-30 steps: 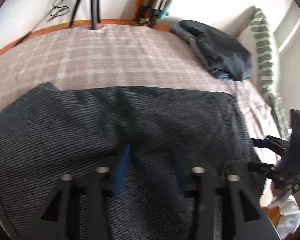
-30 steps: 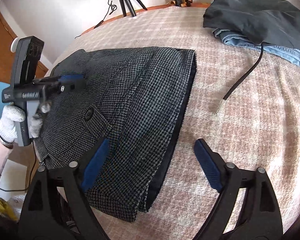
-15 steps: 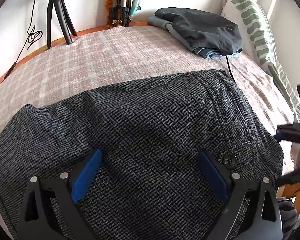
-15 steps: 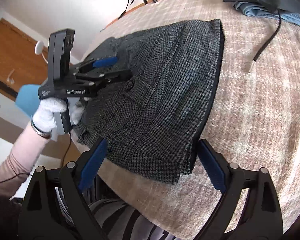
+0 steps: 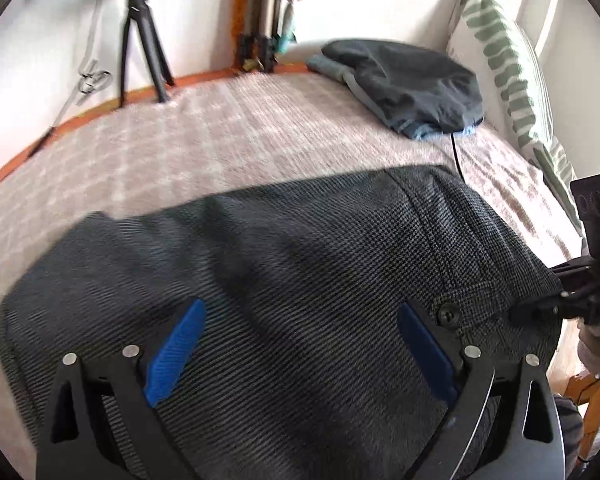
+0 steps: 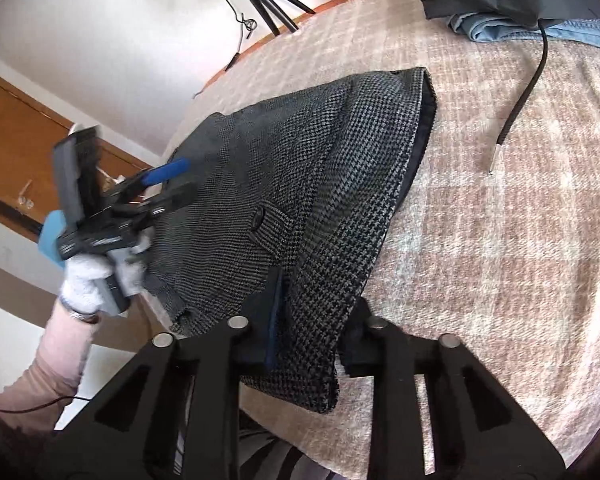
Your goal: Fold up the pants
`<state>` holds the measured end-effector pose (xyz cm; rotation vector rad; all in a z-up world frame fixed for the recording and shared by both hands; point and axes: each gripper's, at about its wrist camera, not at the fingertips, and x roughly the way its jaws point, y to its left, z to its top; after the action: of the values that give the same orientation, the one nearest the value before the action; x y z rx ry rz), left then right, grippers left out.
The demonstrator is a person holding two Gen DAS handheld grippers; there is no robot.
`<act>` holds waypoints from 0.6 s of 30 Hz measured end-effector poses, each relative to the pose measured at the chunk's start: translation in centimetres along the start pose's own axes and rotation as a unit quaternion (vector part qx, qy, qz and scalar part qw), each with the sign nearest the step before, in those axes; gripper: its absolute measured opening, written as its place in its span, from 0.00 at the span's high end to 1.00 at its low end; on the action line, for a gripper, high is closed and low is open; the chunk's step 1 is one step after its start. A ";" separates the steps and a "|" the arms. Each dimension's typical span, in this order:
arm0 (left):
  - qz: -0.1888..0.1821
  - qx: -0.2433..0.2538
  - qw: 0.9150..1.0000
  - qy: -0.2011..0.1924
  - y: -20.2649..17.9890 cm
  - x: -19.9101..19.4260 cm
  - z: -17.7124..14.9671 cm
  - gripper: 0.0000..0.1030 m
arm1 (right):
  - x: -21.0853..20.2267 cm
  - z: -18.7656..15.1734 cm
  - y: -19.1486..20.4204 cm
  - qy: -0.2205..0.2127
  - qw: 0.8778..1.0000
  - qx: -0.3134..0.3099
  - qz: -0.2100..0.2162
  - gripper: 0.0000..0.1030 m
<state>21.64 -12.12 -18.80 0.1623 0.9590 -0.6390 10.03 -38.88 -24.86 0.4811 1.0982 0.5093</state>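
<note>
Pinching the near corner of the folded pants on the bed, right fingers nearly together on the cloth.
In the right wrist view the right gripper has its blue-padded fingers drawn narrow over the houndstooth fabric at the hem nearest the camera, cloth bunched between them. The left gripper hovers over the pants with its fingers spread wide, nothing between them; the pocket button sits just beside its right finger. A gloved hand carries that left gripper at the garment's far side. Dark folded clothes lie well apart near the striped pillow.
</note>
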 end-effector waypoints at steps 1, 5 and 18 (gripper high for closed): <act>0.005 -0.002 1.000 -0.004 0.3 -0.8 -0.3 0.05 | 0.5 0.1 -0.2 0.005 1.000 0.010 -0.002 0.56; 0.020 0.002 1.000 -0.008 1.0 -3.5 -2.2 0.08 | 1.6 0.6 -1.1 -0.012 0.999 0.043 0.021 0.44; 0.069 -0.024 0.997 0.026 2.9 -1.9 -6.9 0.09 | -1.0 2.6 3.4 -0.051 0.999 0.010 -0.003 0.85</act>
<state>17.61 -6.19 -21.67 0.2021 1.0039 -0.4864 11.54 -37.14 -21.17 0.5159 1.0083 0.4633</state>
